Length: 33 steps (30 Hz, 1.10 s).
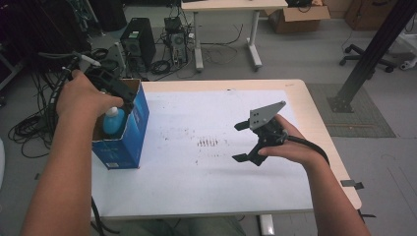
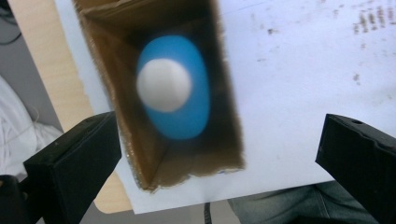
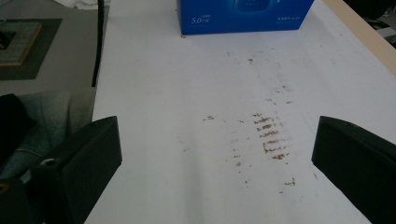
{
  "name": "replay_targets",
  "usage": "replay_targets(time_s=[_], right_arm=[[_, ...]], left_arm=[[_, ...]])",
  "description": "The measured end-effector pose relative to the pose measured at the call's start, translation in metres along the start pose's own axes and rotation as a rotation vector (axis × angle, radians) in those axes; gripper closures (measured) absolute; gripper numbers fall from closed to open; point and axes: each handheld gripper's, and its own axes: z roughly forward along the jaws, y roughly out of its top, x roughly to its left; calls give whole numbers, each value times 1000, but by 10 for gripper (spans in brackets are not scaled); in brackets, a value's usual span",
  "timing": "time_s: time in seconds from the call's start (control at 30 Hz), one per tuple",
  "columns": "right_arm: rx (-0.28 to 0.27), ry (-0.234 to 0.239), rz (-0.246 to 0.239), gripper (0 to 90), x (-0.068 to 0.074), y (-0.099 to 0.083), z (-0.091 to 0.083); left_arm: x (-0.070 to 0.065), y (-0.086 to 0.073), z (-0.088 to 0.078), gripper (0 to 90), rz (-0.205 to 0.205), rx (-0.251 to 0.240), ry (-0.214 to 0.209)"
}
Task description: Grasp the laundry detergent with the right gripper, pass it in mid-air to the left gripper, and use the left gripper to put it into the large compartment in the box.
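Note:
A blue carton (image 1: 124, 142) stands open-topped at the left edge of the white table (image 1: 221, 191). Inside it is a blue bottle (image 1: 114, 123) with a white cap. My left gripper (image 1: 127, 101) hovers right over the carton's mouth. The left gripper view looks straight down into the carton (image 2: 226, 93) at the bottle (image 2: 194, 116), and the left gripper (image 2: 215, 154) is open with its jaws apart above the rim. My right gripper (image 1: 240, 141) hangs open over the table's right half, holding nothing. The right gripper view has the gripper (image 3: 215, 154) facing the carton (image 3: 243, 16).
Brown scuff marks (image 1: 207, 142) dot the table's middle, seen between the right jaws as marks (image 3: 268, 135). On the floor behind stand computer towers (image 1: 137, 42), cables, another table (image 1: 226, 6) and cardboard boxes. A black slanted post (image 1: 373, 49) rises at the right.

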Motion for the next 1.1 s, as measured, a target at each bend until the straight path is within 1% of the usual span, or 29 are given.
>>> replay_targets(time_s=[0.03, 0.1, 0.13, 0.17, 0.2, 0.23, 0.27, 0.3, 0.33, 0.37, 0.43, 0.47, 0.5, 0.53, 0.57, 0.6, 0.63, 0.7, 0.73, 0.77, 0.8, 0.83, 0.87, 0.9, 0.93, 1.0, 1.07, 1.1], right_arm=[[0, 0, 0, 15, 0, 0, 0], [8, -5, -7, 16, 0, 3, -4], [16, -10, -11, 18, -2, 6, -8], [16, -10, -11, 18, -2, 6, -8], [26, -21, -12, 16, -4, 9, -13], [26, -21, -12, 16, -4, 9, -13], [39, -28, -15, 16, -7, 13, -18], [39, -28, -15, 16, -7, 13, -18], [54, -37, -18, 16, -10, 15, -23], [54, -37, -18, 16, -10, 15, -23], [71, -45, -21, 16, -13, 17, -26], [83, -49, -19, 17, -16, 19, -29], [83, -49, -19, 17, -16, 19, -29], [94, -52, -24, 17, -17, 21, -31], [94, -52, -24, 17, -17, 21, -31], [110, -53, -28, 18, -18, 23, -32], [110, -53, -28, 18, -18, 23, -32], [127, -56, -36, 19, -19, 25, -34], [146, -58, -43, 19, -20, 28, -36], [146, -58, -43, 19, -20, 28, -36], [171, -63, -50, 20, -21, 30, -38], [171, -63, -50, 20, -21, 30, -38], [197, -66, -57, 22, -22, 32, -39], [212, -71, -60, 22, -22, 32, -40], [212, -71, -60, 22, -22, 32, -40], [235, -70, -60, 24, -22, 34, -42], [258, -72, -62, 24, -22, 35, -44], [273, -71, -61, 24, -22, 36, -44]], left_arm=[[0, 0, 0, 3, 0, 0, 0], [-6, 1, -5, 2, 30, -3, 1], [-13, 3, -10, 3, 58, -13, 3], [-13, 3, -10, 2, 58, -13, 3], [-22, 4, -17, 2, 98, -21, 8], [-22, 4, -17, 2, 98, -21, 8], [-26, 5, -20, 3, 124, -26, 6], [-31, 5, -23, 3, 154, -32, 7], [-40, 6, -27, 3, 199, -47, 2], [-40, 6, -27, 3, 199, -47, 2], [-49, 7, -29, 3, 239, -55, -12], [-58, 8, -29, 3, 287, -56, -24], [-58, 8, -29, 3, 287, -56, -24], [-67, 9, -28, 2, 332, -54, -34], [-67, 9, -28, 2, 332, -54, -34], [-76, 9, -28, 3, 391, -44, -43], [-76, 9, -28, 2, 391, -44, -43], [-84, 9, -27, 2, 429, -42, -65], [-91, 9, -26, 2, 470, -38, -68], [-91, 9, -26, 2, 470, -38, -68], [-97, 10, -25, 2, 527, -27, -70], [-97, 10, -25, 2, 527, -27, -70], [-103, 10, -23, 2, 577, -13, -75], [-103, 10, -23, 2, 577, -13, -75], [-105, 10, -22, 2, 603, -10, -73], [-110, 10, -21, 2, 649, 2, -78], [-115, 9, -21, 2, 703, 6, -75], [-118, 9, -21, 2, 720, 8, -78]])
